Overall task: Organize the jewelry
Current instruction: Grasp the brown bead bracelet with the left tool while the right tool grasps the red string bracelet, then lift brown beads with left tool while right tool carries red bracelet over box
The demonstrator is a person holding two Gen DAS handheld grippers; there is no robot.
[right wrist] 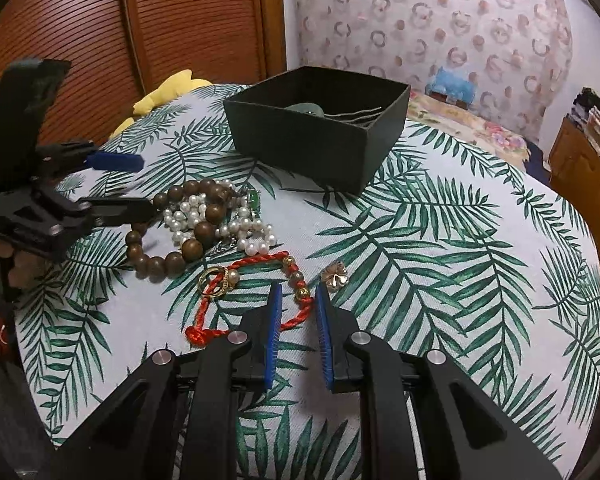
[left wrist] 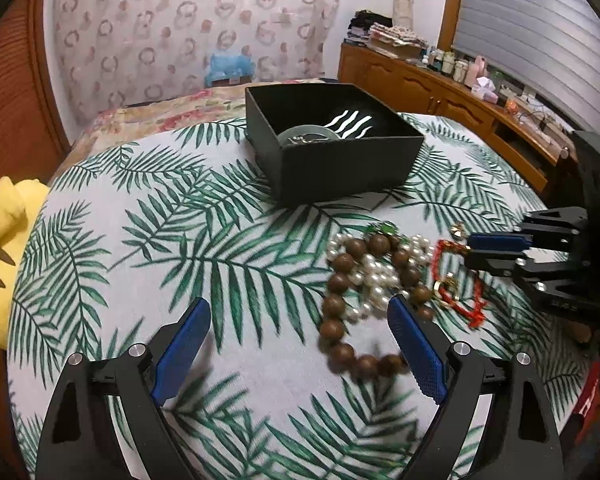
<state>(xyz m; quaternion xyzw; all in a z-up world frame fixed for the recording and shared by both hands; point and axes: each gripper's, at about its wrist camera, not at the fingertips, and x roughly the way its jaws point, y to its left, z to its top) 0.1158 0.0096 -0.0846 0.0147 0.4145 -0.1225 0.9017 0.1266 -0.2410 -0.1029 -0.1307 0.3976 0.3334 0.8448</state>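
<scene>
Nearest, the right hand-held gripper [right wrist: 297, 292] stands with a narrow gap between its blue pads, straddling the beaded end of a red cord bracelet [right wrist: 256, 264] without visibly closing on it. The left hand-held gripper [left wrist: 299, 306] is spread wide, one pad beside the wooden bead bracelet [left wrist: 342, 304]. That bracelet tangles with a pearl strand [right wrist: 236, 220] on the leaf-print desk [right wrist: 440, 240]; gold rings [right wrist: 216, 278] lie on the cord, a gold flower charm [right wrist: 334, 274] just beside it. Farther back, an open black box [left wrist: 332, 160] holds a pale bangle [left wrist: 308, 133].
</scene>
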